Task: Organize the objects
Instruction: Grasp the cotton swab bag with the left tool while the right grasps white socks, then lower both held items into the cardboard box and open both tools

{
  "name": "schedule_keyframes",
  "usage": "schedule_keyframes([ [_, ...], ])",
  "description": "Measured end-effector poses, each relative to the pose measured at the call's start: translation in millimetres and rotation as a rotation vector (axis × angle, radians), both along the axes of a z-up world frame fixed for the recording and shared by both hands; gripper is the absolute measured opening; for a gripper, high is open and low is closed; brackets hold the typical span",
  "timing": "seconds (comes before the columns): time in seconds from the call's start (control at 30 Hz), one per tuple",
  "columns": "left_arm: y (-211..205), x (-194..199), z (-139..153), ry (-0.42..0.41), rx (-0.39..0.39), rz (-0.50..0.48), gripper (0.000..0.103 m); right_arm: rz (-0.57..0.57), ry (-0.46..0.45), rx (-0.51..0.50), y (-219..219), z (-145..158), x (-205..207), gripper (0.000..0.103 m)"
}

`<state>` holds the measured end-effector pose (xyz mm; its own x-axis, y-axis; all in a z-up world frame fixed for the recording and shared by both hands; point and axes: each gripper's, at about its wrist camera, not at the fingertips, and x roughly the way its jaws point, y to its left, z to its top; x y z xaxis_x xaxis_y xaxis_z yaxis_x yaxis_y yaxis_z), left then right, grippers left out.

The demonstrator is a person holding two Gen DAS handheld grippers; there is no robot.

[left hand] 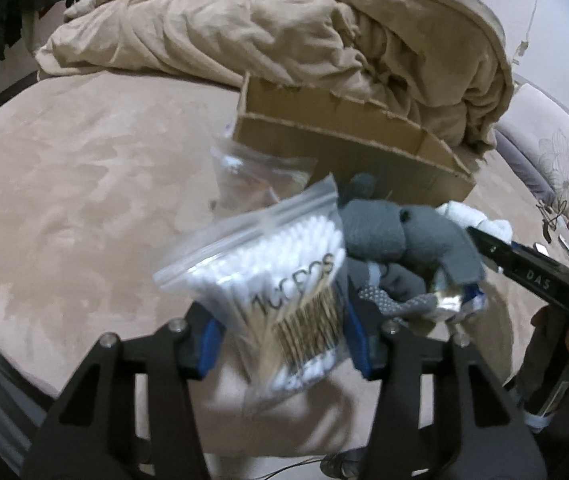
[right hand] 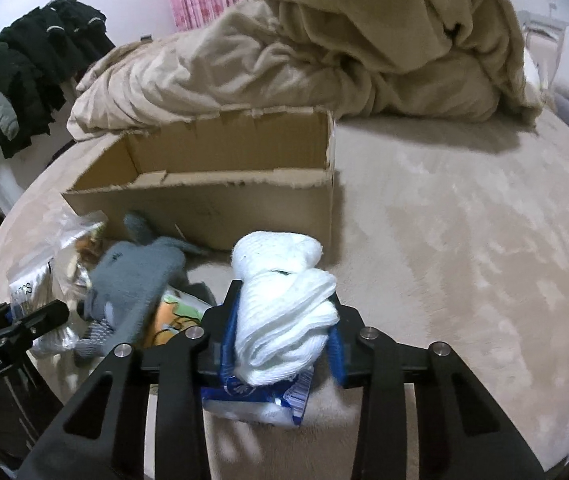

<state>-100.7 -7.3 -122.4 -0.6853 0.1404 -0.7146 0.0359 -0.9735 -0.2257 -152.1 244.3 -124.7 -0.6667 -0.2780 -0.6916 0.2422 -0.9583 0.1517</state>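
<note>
Left tool (left hand: 280, 332) clamping a bag of cotton swabs (left hand: 280, 280) above the bed (left hand: 84, 184); right tool (right hand: 280, 344) gripping a rolled white sock (right hand: 284, 312). Both lifted near the cardboard box (right hand: 204, 200); next, probably carrying over its rim and letting go.

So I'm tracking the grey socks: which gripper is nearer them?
Left. The left gripper, holding the cotton swab bag, is right beside the grey socks; the right gripper, clamping white socks, sits slightly farther.

"DAS" on right tongs (left hand: 480, 246).
</note>
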Motion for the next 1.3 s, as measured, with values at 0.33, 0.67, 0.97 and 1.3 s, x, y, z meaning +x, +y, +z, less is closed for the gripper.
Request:
schedule_keyframes([
  [0.33,3.0,19.8,61.8,0.112,-0.017,-0.012,0.052,0.035,0.156,-0.027,-4.9,68.6,29.3,0.038],
  [0.67,12.5,-15.2,120.0,0.239,-0.036,-0.029,0.052,0.109,0.328,-0.015,-31.7,158.9,-4.3,0.038],
  [0.97,26.9,-83.4,122.4,0.247,-0.059,-0.039,0.052,0.130,0.299,-0.089,-38.5,150.9,-59.9,0.038],
  [1.3,34.6,-155.4,70.9,0.121,-0.075,-0.045,0.052,0.121,0.130,-0.140,-29.0,86.7,-108.6,0.038],
])
